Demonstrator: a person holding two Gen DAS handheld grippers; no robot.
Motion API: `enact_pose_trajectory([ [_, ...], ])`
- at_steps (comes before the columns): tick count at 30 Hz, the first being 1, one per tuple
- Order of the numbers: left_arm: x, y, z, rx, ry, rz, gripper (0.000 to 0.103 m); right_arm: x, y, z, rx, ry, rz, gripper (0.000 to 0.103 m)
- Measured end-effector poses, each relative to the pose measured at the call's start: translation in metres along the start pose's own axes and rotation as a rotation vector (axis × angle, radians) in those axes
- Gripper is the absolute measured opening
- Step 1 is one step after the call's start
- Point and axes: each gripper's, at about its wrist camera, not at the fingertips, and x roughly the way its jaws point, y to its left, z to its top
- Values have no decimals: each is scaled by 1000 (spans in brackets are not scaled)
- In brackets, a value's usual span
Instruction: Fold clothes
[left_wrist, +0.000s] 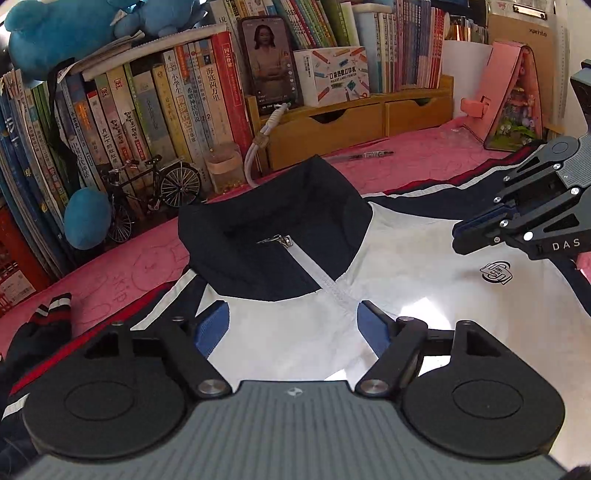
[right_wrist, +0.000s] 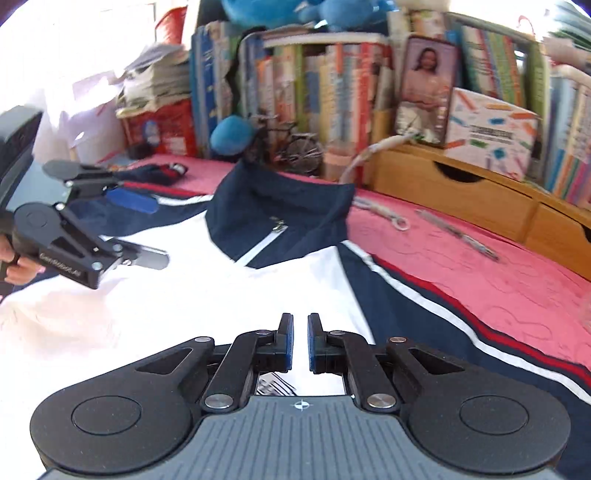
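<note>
I see a pink quilted surface (left_wrist: 155, 258) running back to a wall of books (left_wrist: 155, 110), and on it, spread flat with its front up, the jacket (left_wrist: 406, 266) I am folding: white body, navy collar (left_wrist: 273, 229) standing up at the far end, navy sleeves with red and white stripes.

The jacket's far sleeve edge on the right runs along open pink surface, with a pen (right_wrist: 458, 232) and a cord lying there in front of a wooden drawer unit (left_wrist: 332, 129). Left of the collar, a small model bicycle (left_wrist: 155, 184) stands near the jacket against the books. The cuff (left_wrist: 51, 310) of the left sleeve lies on the pink surface beside the jacket's body.

My left gripper (left_wrist: 291, 325) hangs over the white chest just below the collar, blue pads well apart, nothing between them. My right gripper (right_wrist: 301, 341) hangs over the jacket's right chest, fingers nearly together, gripping no cloth.
</note>
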Motion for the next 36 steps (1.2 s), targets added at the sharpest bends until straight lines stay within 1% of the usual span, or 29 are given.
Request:
enact_pose_trajectory([
  [1, 13, 1, 1, 12, 27, 7, 67, 17, 5, 5, -14, 35, 3, 10],
  [2, 25, 3, 1, 22, 51, 17, 64, 35, 10, 10, -28, 70, 7, 10],
  [3, 35, 8, 1, 19, 63, 29, 64, 48, 12, 16, -35, 84, 2, 9],
  [4, 39, 12, 4, 6, 55, 28, 63, 55, 8, 24, -31, 72, -12, 8],
  [5, 44, 18, 7, -6, 47, 30, 63, 63, 2, 34, -9, 66, -31, 5],
  [6, 49, 24, 10, -17, 41, 37, 63, 70, -9, 42, 35, 68, -46, 4],
  [8, 59, 36, 17, -39, 28, 51, 70, 81, -32, 55, 114, 72, -50, 1],
  [10, 70, 44, 21, -51, 15, 77, 74, 91, -46, 65, 154, 67, -50, 0],
  [12, 84, 45, 28, -28, -4, 175, 74, 100, -52, 71, 165, 38, -66, 0],
  [13, 92, 48, 30, -31, -13, 220, 80, 106, -56, 74, 169, 17, -83, 0],
  [14, 97, 53, 33, -56, -21, 241, 86, 112, -60, 76, 176, -9, -107, 0],
  [15, 103, 58, 35, -79, -23, 270, 86, 118, -66, 78, 205, -35, -131, 0],
  [17, 110, 68, 40, -122, 7, 358, 85, 129, -82, 79, 331, -82, -172, 1],
  [18, 106, 73, 40, -154, 5, 360, 85, 128, -88, 79, 392, -101, -162, 2],
  [19, 96, 75, 38, -177, -12, 329, 80, 122, -90, 77, 433, -126, -128, 7],
  [20, 85, 77, 35, -200, -29, 299, 76, 111, -89, 74, 441, -156, -94, 14],
  [21, 72, 77, 31, -211, -48, 269, 76, 95, -84, 69, 407, -192, -58, 19],
  [23, 38, 66, 16, -173, -103, 218, 76, 62, -65, 55, 300, -224, -40, 44],
  [24, 21, 61, 8, -156, -125, 192, 77, 45, -54, 47, 238, -231, -42, 48],
  [25, 4, 55, 0, -143, -135, 164, 79, 29, -43, 38, 184, -233, -36, 50],
  [27, -26, 42, -18, -136, -144, 80, 79, 1, -20, 12, 120, -207, 26, 50],
  [29, -47, 26, -37, -127, -124, -7, 80, -19, 0, -15, 102, -161, 104, 50],
  [30, -53, 16, -46, -109, -105, -35, 81, -27, 10, -28, 93, -132, 136, 50],
  [31, -55, 4, -54, -65, -80, -25, 82, -30, 21, -39, 80, -95, 156, 50],
  [32, -53, -7, -60, -7, -63, 9, 82, -29, 32, -47, 60, -54, 168, 50],
  [33, -47, -16, -65, 55, -46, 63, 83, -27, 43, -53, 31, -26, 163, 50],
  [34, -40, -19, -69, 92, -28, 113, 85, -24, 50, -57, -1, -13, 141, 50],
  [35, -35, -20, -72, 107, -14, 159, 93, -22, 55, -60, -22, -12, 96, 51],
  [36, -35, -14, -72, 64, -8, 195, 95, -22, 56, -62, -29, -24, 20, 51],
])
